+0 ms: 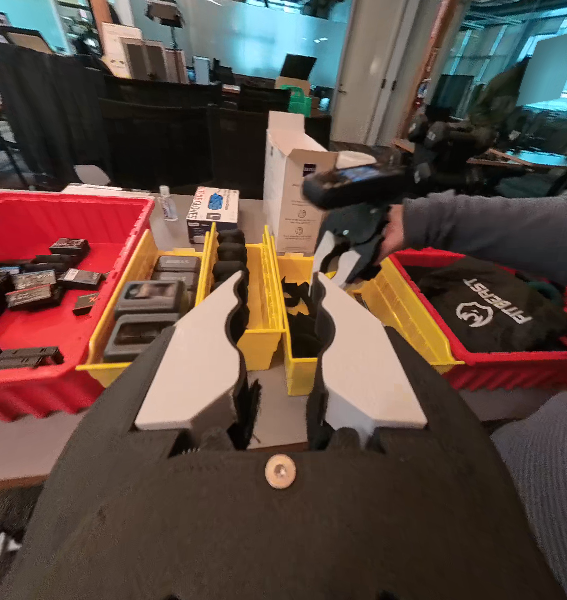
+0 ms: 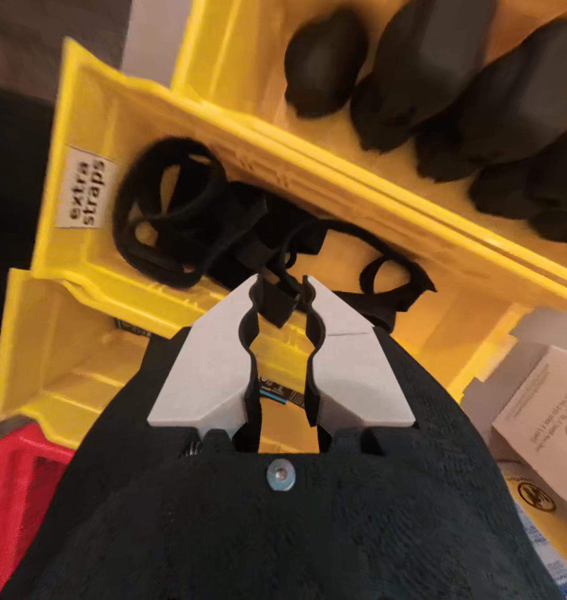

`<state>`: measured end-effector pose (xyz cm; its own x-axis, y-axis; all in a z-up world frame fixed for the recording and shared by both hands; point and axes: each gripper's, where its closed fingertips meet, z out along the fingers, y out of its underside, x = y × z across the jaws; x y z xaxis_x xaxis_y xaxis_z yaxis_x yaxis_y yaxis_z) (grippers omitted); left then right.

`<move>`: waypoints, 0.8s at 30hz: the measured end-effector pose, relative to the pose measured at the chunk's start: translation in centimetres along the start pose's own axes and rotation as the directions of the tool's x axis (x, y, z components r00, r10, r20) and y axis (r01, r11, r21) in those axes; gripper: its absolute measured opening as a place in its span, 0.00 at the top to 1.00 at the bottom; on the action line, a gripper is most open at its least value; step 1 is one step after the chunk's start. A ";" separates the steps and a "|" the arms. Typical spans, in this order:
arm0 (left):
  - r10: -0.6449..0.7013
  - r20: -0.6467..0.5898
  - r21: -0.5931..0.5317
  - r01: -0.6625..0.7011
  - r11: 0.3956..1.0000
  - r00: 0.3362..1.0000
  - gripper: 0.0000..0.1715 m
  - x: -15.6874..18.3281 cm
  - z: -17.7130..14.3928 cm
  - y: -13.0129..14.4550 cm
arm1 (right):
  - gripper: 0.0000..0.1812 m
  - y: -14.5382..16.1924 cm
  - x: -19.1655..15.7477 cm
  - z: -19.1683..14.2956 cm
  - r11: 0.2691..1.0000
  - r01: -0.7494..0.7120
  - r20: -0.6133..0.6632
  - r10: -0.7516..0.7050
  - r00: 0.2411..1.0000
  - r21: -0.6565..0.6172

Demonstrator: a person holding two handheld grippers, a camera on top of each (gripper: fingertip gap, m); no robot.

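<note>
My right gripper (image 2: 281, 279) reaches down into a narrow yellow bin (image 2: 340, 253) that holds a tangle of black straps (image 2: 178, 220). Its jaws are closed on the flat end of one black strap (image 2: 275, 305), which sits above the bin's rim. In the left wrist view the right gripper (image 1: 332, 264) points down over that bin (image 1: 300, 367), held by a hand in a grey sleeve (image 1: 486, 227). My left gripper (image 1: 279, 282) is open and empty, hovering over the table's front edge just before the yellow bins.
A red bin (image 1: 64, 214) with black blocks (image 1: 32, 282) stands left. Yellow bins hold grey cases (image 1: 152, 302) and black rounded pieces (image 1: 232, 256). A red bin with a black bag (image 1: 490, 308) stands right. Behind are a glove box (image 1: 212, 211), a bottle (image 1: 168, 204) and a white box (image 1: 288, 181). My right fingertips sit around 25 cm from my left ones.
</note>
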<state>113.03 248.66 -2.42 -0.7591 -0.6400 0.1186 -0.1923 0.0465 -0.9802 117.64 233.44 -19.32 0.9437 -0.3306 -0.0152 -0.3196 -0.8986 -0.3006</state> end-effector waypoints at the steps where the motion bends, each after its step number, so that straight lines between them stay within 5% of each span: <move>1: 0.002 -0.035 -0.011 -0.003 1.000 0.999 0.77 -0.3 0.4 -0.3 | 0.88 0.5 0.0 0.8 0.998 0.004 0.041 -0.002 0.999 -0.066; 5: 0.052 -0.116 -0.024 -0.055 0.998 0.992 0.78 -1.6 1.5 -1.2 | 0.84 1.1 -0.1 1.9 0.979 0.024 0.183 0.014 0.983 -0.203; 11: 0.044 -0.204 -0.027 -0.051 0.998 0.978 0.78 -2.6 2.7 -1.5 | 0.92 0.9 -0.7 1.9 0.960 -0.057 0.312 0.144 0.939 -0.273; 18: 0.050 -0.269 -0.034 -0.061 0.998 0.962 0.78 -2.9 3.8 -1.5 | 1.00 1.7 0.0 3.2 0.926 0.047 0.225 0.041 0.973 -0.374; 21: 0.039 -0.289 -0.019 -0.046 0.999 0.956 0.78 -2.9 4.3 -1.9 | 1.00 -0.6 0.6 -0.2 0.978 -0.067 0.147 0.097 0.984 -0.200; 24: 0.005 -0.336 -0.012 -0.010 1.000 0.942 0.77 -2.0 5.3 -2.1 | 1.00 -5.7 0.8 -6.6 0.941 -0.245 0.154 0.213 0.965 0.235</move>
<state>118.24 245.72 -1.39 -0.9250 -0.3447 0.1599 -0.1924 0.0621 -0.9793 119.64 236.40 -11.37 0.8557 -0.4656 -0.2259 -0.5118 -0.6964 -0.5032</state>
